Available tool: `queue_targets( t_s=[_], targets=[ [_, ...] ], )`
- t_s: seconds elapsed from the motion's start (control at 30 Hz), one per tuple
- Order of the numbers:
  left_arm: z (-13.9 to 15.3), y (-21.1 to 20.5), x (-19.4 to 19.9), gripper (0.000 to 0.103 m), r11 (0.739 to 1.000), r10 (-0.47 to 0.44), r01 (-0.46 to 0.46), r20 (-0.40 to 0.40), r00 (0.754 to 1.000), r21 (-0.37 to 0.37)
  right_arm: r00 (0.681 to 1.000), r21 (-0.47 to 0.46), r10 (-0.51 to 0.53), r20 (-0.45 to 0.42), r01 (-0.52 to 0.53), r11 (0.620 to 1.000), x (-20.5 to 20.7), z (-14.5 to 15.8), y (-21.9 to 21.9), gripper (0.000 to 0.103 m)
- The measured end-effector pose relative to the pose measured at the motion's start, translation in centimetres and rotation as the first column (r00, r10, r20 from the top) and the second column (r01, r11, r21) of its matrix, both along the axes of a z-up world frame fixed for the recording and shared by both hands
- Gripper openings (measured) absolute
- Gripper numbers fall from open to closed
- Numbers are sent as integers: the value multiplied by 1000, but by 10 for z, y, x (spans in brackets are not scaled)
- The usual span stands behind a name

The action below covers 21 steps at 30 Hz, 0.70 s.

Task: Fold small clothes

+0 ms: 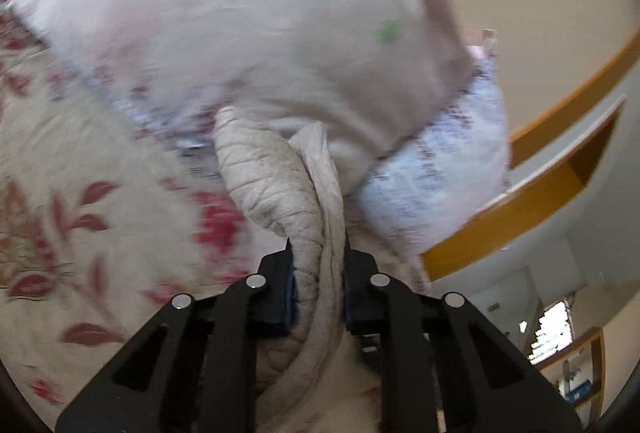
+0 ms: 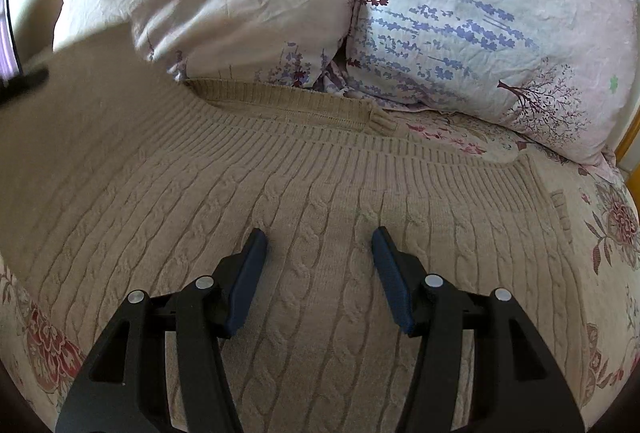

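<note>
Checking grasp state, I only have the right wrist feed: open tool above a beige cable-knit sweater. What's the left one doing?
Observer: The left tool is shut on a bunched fold of the beige cable-knit sweater.
Operator: Fabric lifted or flat?
Observer: Lifted; it rises from the tool as a rolled bunch, above the floral bedspread.
Operator: Anything beyond it?
Observer: A pale pink pillow and a lavender-print pillow, both motion-blurred.

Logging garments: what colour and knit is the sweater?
Beige cable knit sweater, ribbed at the edge; clearest in the right wrist view.
</note>
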<state>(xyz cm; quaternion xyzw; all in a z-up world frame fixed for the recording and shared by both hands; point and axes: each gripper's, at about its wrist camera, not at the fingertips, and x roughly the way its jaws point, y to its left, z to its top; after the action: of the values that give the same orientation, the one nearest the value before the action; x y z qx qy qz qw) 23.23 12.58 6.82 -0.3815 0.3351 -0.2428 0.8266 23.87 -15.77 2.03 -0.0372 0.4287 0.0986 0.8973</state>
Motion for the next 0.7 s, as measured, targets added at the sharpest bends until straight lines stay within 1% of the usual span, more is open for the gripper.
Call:
queue_targets(
  t_s=[0.07, 0.13, 0.2, 0.23, 0.27, 0.33, 0.37, 0.5, 0.53, 0.6, 0.63, 0.67, 0.7],
  targets=[
    [12, -19, 2, 16, 1000, -29, 30, 29, 999, -9, 1000, 3, 13, -11, -13, 1000, 1, 2, -2, 57],
    [21, -42, 6, 16, 998, -61, 61, 48, 997, -4, 999, 42, 17, -28, -15, 999, -1, 7, -9, 57],
    [28, -62, 10, 15, 996, -93, 93, 59, 994, -3, 999, 144, -17, -31, 21, 989, -6, 17, -36, 57],
    [31, -75, 13, 15, 994, -112, 113, 63, 992, -2, 999, 179, -34, -28, 39, 983, -9, 21, -47, 57],
    [33, -85, 15, 15, 992, -126, 126, 64, 990, -2, 998, 233, -62, -26, 67, 970, -13, 26, -65, 57],
    [37, -111, 20, 15, 987, -158, 159, 69, 985, -6, 994, 305, -103, -37, 110, 946, -19, 32, -94, 57],
    [39, -123, 22, 15, 985, -174, 175, 72, 982, -9, 991, 350, -126, -47, 134, 927, -23, 34, -112, 57],
    [37, -179, 27, 15, 970, -240, 241, 76, 968, -15, 978, 448, -197, -67, 206, 870, -37, 34, -162, 57],
    [30, -197, 28, 15, 964, -266, 267, 61, 962, -14, 973, 465, -217, -74, 226, 856, -39, 32, -173, 57],
    [14, -228, 32, 16, 946, -324, 324, 10, 946, -1, 961, 513, -258, -103, 273, 813, -42, 26, -196, 57],
    [1, -245, 35, 18, 935, -354, 354, -38, 935, -4, 956, 537, -269, -118, 290, 792, -41, 22, -206, 57],
    [-8, -256, 36, 19, 923, -384, 383, -73, 921, -21, 949, 560, -282, -138, 310, 768, -42, 18, -215, 57],
    [-18, -267, 36, 19, 901, -433, 428, -101, 896, -65, 943, 574, -290, -160, 328, 750, -43, 14, -222, 57]
  ],
)
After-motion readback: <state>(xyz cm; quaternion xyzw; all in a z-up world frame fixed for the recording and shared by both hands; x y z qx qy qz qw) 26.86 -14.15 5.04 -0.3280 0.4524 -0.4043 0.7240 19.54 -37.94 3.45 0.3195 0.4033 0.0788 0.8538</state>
